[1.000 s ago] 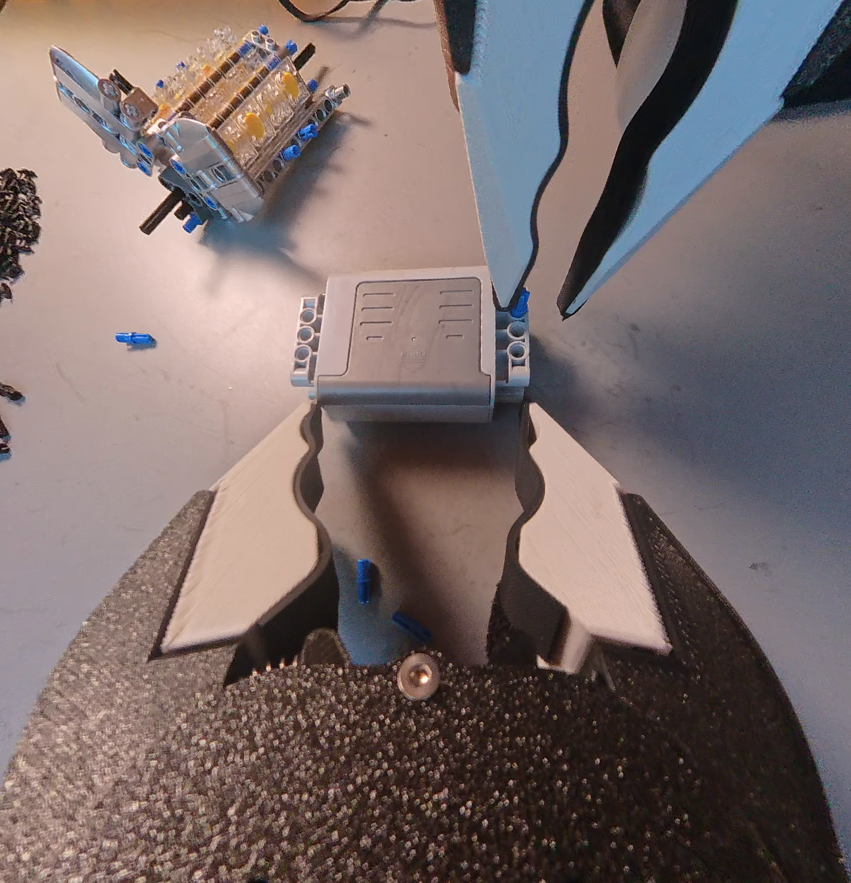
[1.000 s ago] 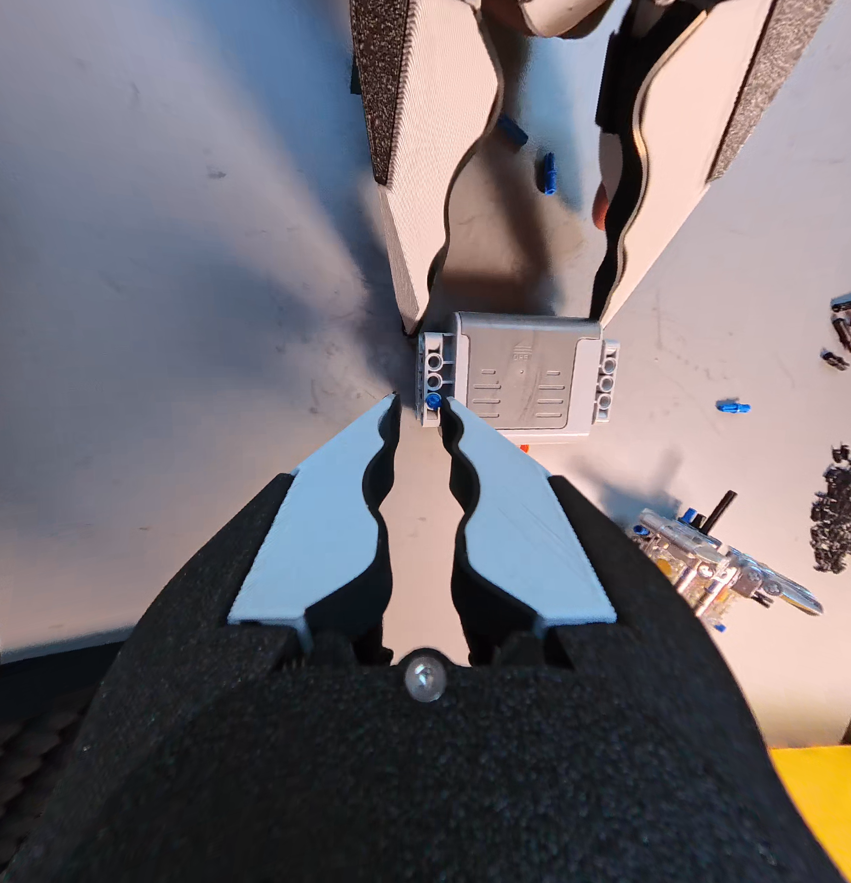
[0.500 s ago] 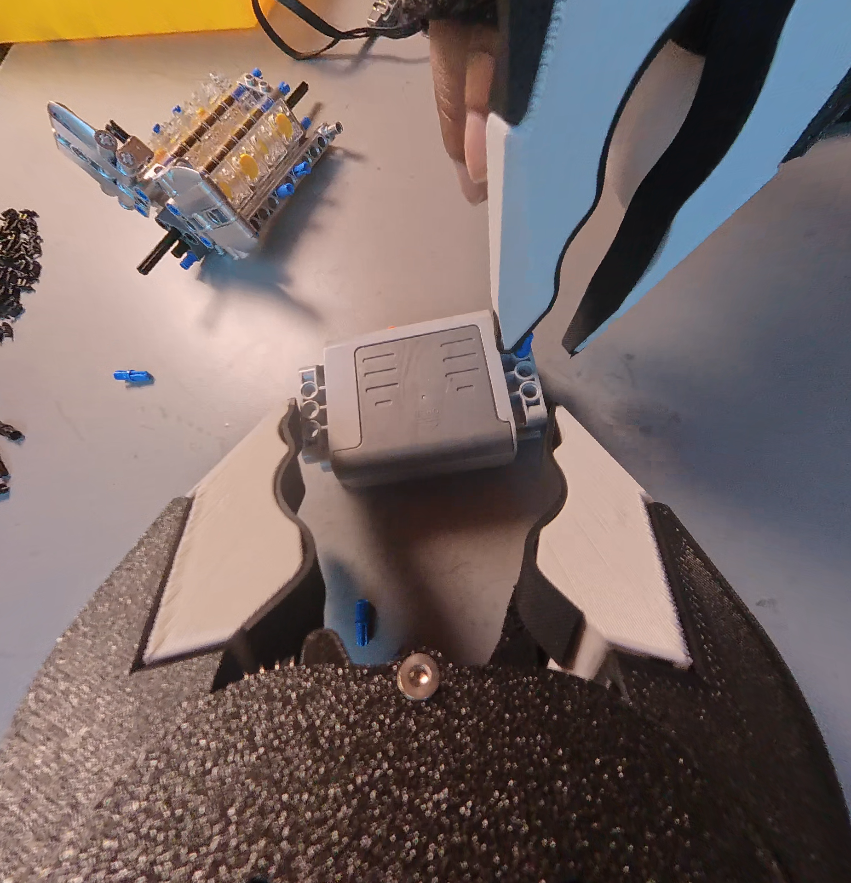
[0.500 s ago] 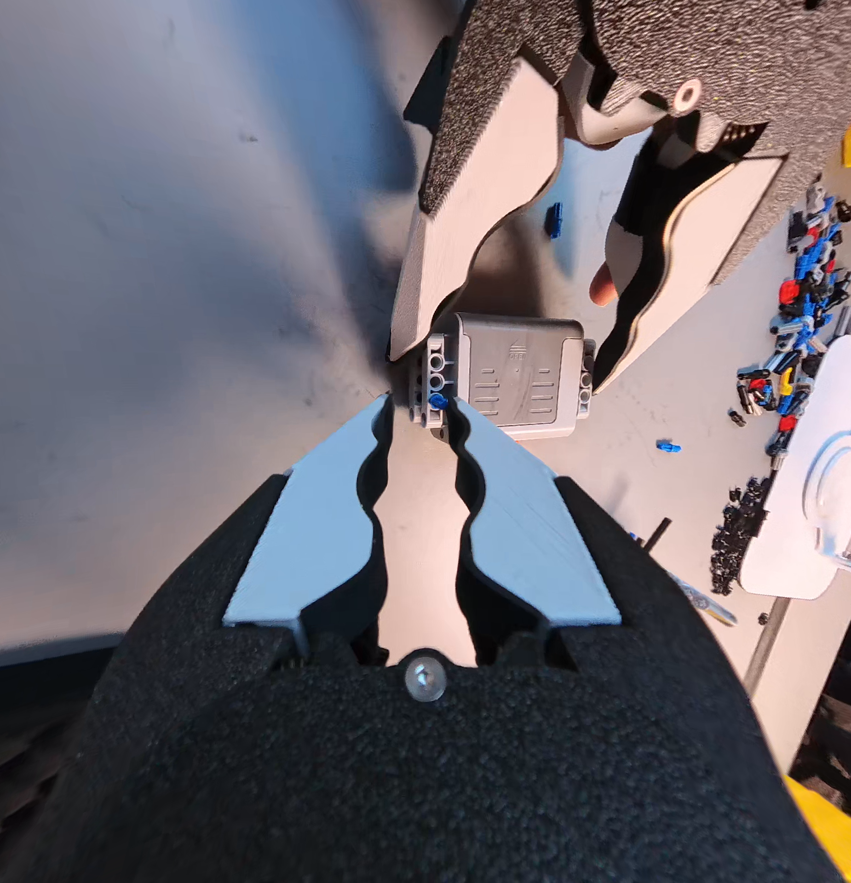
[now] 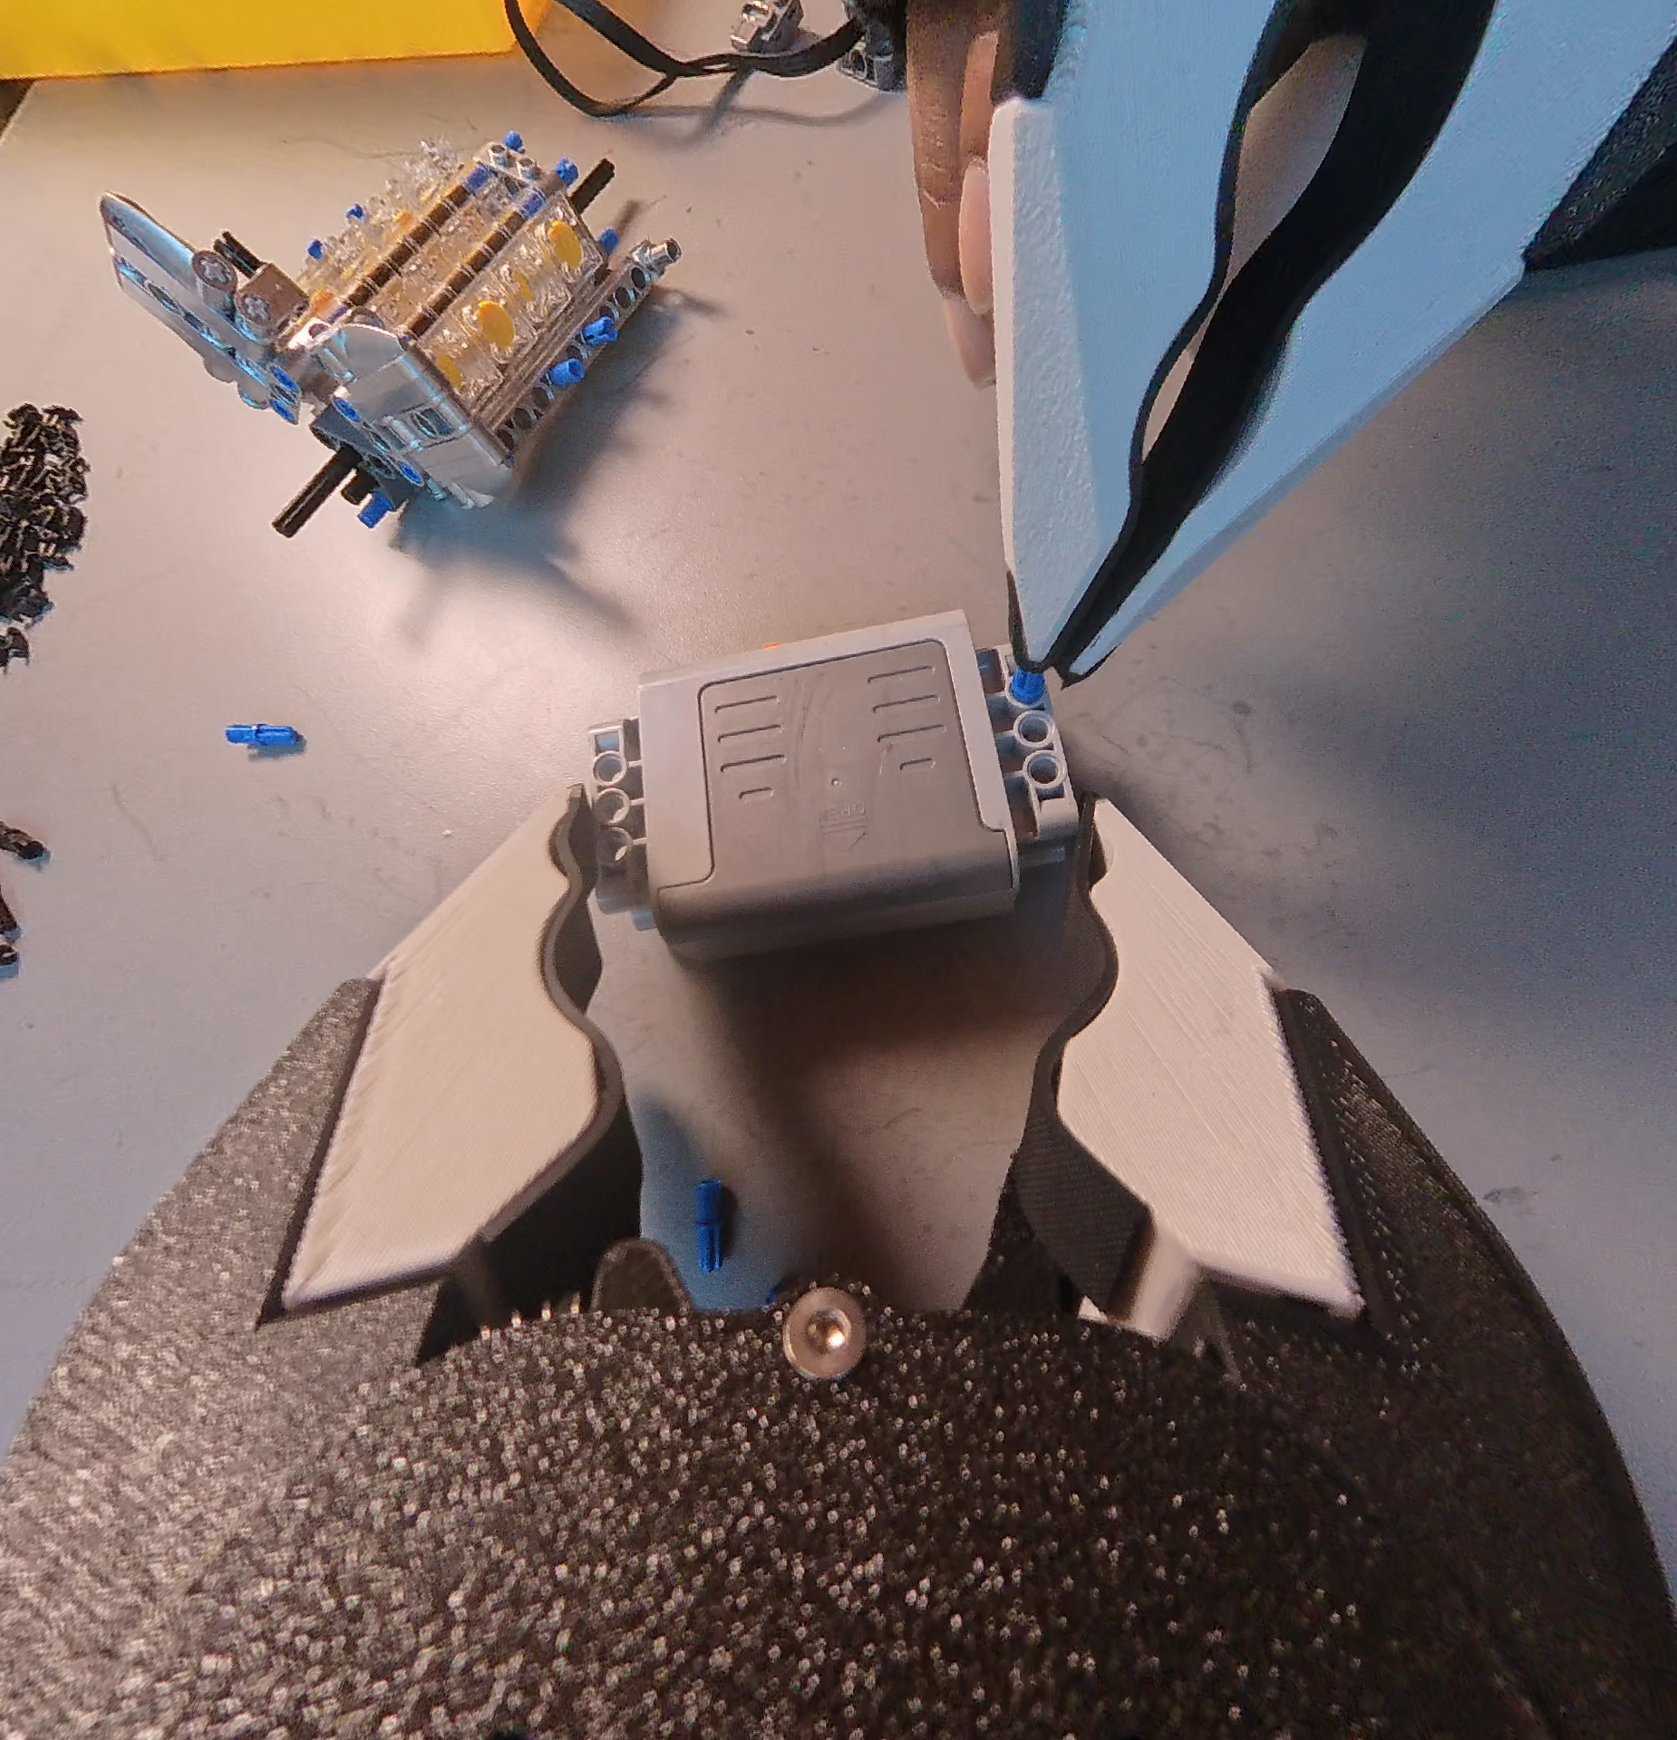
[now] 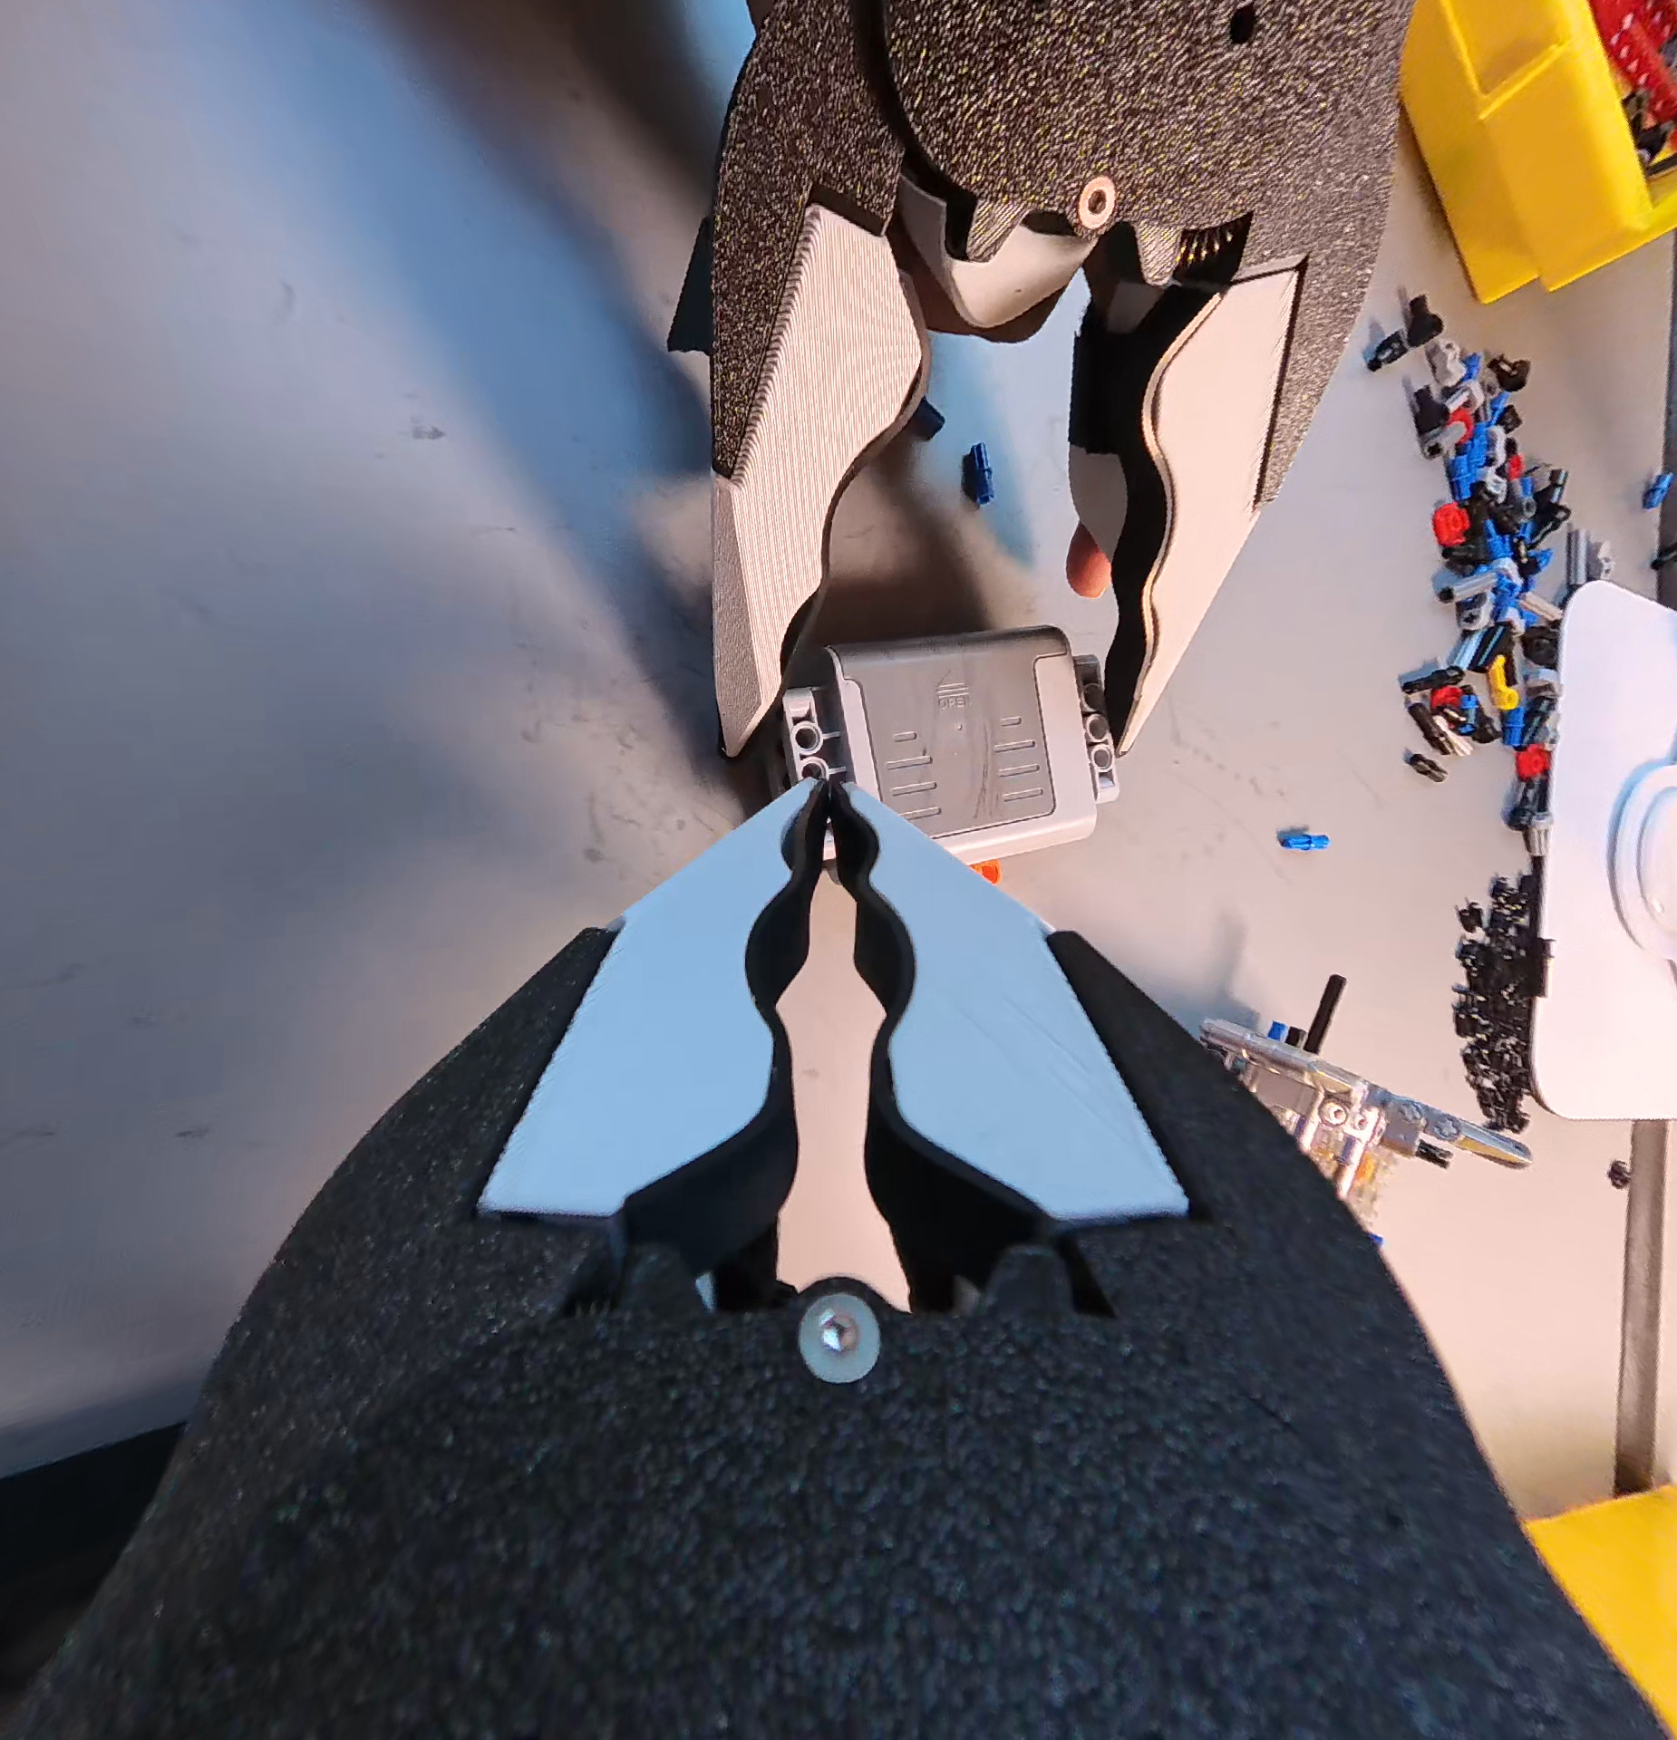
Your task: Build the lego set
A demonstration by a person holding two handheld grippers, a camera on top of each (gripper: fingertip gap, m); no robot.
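Note:
A grey battery box with hole strips on both sides is clamped between the fingers of my left gripper. It is tilted, with a shadow under it. A blue pin stands in the far hole of its right strip. My right gripper comes down from the upper right and is shut on that pin's top. In the right wrist view my right gripper is closed at the box's near left corner and hides the pin. The left gripper reaches in from the top and grips the box's two sides.
A silver and clear engine-like build lies at the far left. Loose blue pins and a heap of black pins lie on the grey table. A yellow bin, mixed small parts and a white tray are at the right.
My right gripper has closed from a narrow gap onto the blue pin. My left gripper has closed in on the box's sides and tilted it. Both views have drawn back from the table.

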